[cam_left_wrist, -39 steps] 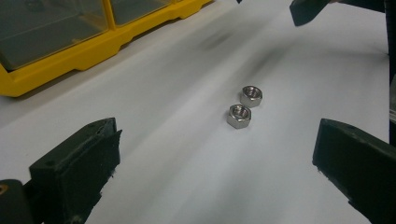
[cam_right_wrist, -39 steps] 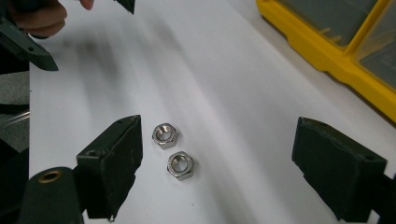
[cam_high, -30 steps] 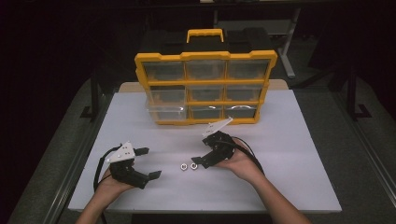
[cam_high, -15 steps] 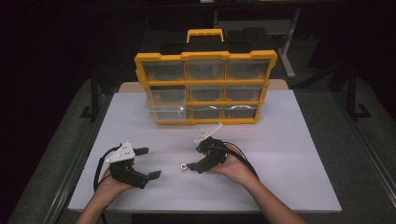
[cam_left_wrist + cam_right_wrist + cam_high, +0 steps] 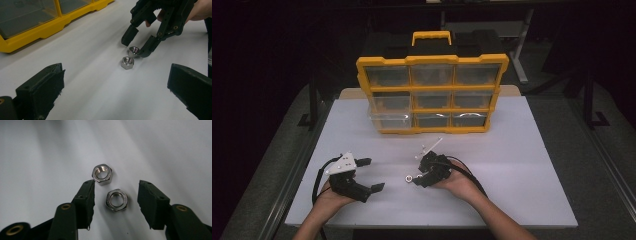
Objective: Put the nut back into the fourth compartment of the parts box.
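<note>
Tip: right gripper (image 5: 116, 195), jaws just closing but not yet gripping, should square up on the nearer hex nut (image 5: 116, 200) without nudging the second nut (image 5: 102, 174).

Glossy metal nuts (image 5: 116, 199); matt, perhaps plastic, tabletop (image 5: 162, 150)

In the high view the right gripper (image 5: 416, 179) hides one of the two nuts; just beside its jaws, a single nut (image 5: 409, 177) shows, too small to tell its shape. The organizer (image 5: 432, 92) drawers are too dim to tell their contents. In the left gripper view the organizer (image 5: 37, 22) is cut off by the top edge.
</note>
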### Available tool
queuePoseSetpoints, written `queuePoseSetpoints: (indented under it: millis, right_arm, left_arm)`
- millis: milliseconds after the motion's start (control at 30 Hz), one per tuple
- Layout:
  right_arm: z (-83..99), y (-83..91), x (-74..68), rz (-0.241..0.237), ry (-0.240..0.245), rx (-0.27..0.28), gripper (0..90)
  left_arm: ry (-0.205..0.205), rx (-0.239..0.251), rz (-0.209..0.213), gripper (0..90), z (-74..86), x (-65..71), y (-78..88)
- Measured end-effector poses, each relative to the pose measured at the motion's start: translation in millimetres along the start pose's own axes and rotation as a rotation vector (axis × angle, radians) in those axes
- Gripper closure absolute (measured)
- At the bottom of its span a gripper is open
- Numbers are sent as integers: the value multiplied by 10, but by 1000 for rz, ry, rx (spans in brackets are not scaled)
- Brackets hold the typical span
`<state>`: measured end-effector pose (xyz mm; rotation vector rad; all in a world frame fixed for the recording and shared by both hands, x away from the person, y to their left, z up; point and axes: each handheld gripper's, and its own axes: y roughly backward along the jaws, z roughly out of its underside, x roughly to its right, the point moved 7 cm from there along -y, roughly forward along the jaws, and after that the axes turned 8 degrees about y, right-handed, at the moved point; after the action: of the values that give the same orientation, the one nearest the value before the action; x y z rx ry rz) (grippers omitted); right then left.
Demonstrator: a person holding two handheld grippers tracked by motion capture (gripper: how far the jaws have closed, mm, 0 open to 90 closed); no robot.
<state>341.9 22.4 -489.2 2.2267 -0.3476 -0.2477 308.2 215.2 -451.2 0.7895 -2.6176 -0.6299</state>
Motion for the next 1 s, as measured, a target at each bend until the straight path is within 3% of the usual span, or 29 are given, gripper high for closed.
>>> queuePoseSetpoints:
  millis: [200,267,567,1000]
  right_arm:
    - [18,-34,-21,-8,1,-21,555]
    - [17,-40,-4,11,26,-17,581]
    - [32,-35,-7,49,43,-26,677]
    - [37,3,36,8,9,-22,693]
  left_arm:
    - [0,-3,-1,8,1,3,-3]
    - [-2,-3,-1,8,1,5,-3]
    - [-2,-4,-1,8,1,13,-2]
    - [-7,-3,1,8,-1,18,-6]
